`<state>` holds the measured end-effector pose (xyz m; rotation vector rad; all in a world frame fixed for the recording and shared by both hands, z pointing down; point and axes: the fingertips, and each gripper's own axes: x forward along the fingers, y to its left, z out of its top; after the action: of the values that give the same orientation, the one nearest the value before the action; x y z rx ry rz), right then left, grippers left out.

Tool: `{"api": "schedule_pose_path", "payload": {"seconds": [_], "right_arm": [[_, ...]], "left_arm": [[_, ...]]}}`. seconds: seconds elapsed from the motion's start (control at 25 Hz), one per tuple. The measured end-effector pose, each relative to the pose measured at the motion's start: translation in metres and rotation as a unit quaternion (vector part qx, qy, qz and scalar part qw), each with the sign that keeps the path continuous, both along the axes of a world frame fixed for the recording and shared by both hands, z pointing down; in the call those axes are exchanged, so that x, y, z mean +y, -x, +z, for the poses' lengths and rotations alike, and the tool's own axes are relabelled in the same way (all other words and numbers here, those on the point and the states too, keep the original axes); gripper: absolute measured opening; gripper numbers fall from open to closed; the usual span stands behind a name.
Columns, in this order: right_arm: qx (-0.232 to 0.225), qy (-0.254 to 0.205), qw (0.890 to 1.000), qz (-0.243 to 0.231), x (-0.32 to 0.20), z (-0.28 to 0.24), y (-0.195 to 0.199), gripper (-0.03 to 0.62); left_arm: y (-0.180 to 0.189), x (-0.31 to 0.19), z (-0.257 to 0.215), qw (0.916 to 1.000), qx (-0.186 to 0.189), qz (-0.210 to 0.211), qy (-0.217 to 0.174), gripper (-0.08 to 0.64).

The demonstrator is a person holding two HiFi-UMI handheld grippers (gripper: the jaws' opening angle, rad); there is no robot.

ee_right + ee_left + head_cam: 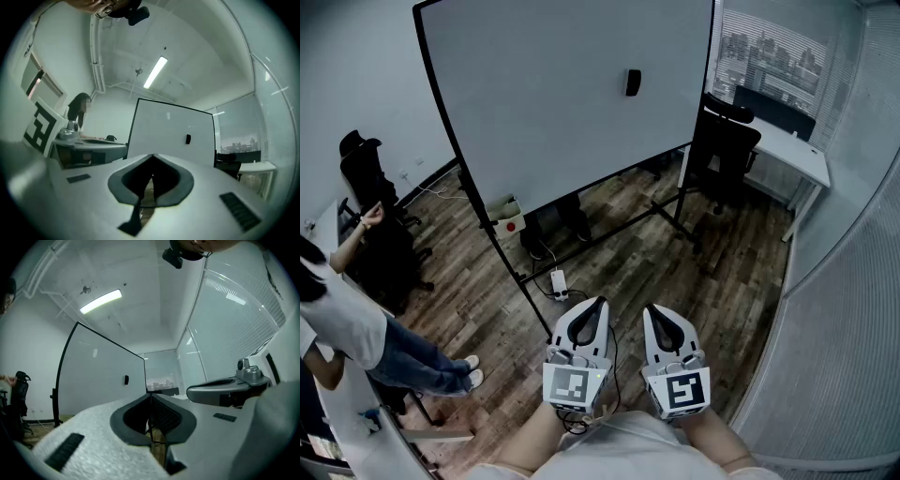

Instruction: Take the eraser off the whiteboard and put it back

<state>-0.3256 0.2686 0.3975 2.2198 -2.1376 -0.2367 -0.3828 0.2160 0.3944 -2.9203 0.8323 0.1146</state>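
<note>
- Office rm w/ wood-plank floor point(619, 253); big whiteboard point(544, 94) on black stand ahead, desk point(792, 145) + chair point(727, 141) past its right edge, person point(356, 328) off to left.
- On board face, upper half, toward right edge: small dark eraser point(633, 82), stuck there; rest of face blank.
- Left gripper point(601, 301): fingers pressed together, nothing between.
- Right gripper point(650, 308): same, tips meeting, empty.
- Both held low by body, side by side, aimed roughly level at board, well apart from it.
- Step, by the look of it: very start, approach only; eraser not yet taken off.
- Next, prob.: move fwd to board, choose one gripper (right prob. better, nearer eraser's side), spread fingers before arrival, line up around eraser's narrow sides, close, pull straight off face.
- Then: press back flat on face, same spot or near, release only once seated.
- Watch-outs: shoving board back on its stand; weak pinch and a drop to floor; tilted placement, so poor hold on face.
</note>
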Motion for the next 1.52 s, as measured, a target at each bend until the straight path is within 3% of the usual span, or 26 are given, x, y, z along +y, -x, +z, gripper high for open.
{"api": "schedule_pose_path", "payload": {"seconds": [0.12, 0.44, 0.76, 1.08, 1.52], "right_arm": [[-0.001, -0.002, 1.0, -0.003, -0.001, 0.0, -0.004, 0.026], [-0.031, -0.021, 0.999, 0.006, 0.006, 0.004, -0.026, 0.028], [-0.028, -0.001, 1.0, 0.001, 0.021, 0.022, -0.06, 0.028], [-0.042, 0.012, 0.999, 0.008, 0.03, 0.036, -0.105, 0.028], [-0.049, 0.018, 0.997, 0.052, -0.037, 0.047, -0.178, 0.028]], "left_arm": [[-0.003, -0.004, 0.007, 0.9997, -0.012, 0.002, -0.021, 0.017], [-0.018, 0.001, 0.012, 0.9997, -0.012, 0.001, -0.02, 0.017], [-0.046, 0.007, 0.023, 0.9998, -0.015, -0.015, 0.004, 0.017], [-0.095, 0.018, 0.042, 0.9997, -0.018, 0.014, 0.01, 0.017], [-0.17, -0.06, 0.042, 0.9985, -0.015, 0.052, 0.007, 0.017]]}}
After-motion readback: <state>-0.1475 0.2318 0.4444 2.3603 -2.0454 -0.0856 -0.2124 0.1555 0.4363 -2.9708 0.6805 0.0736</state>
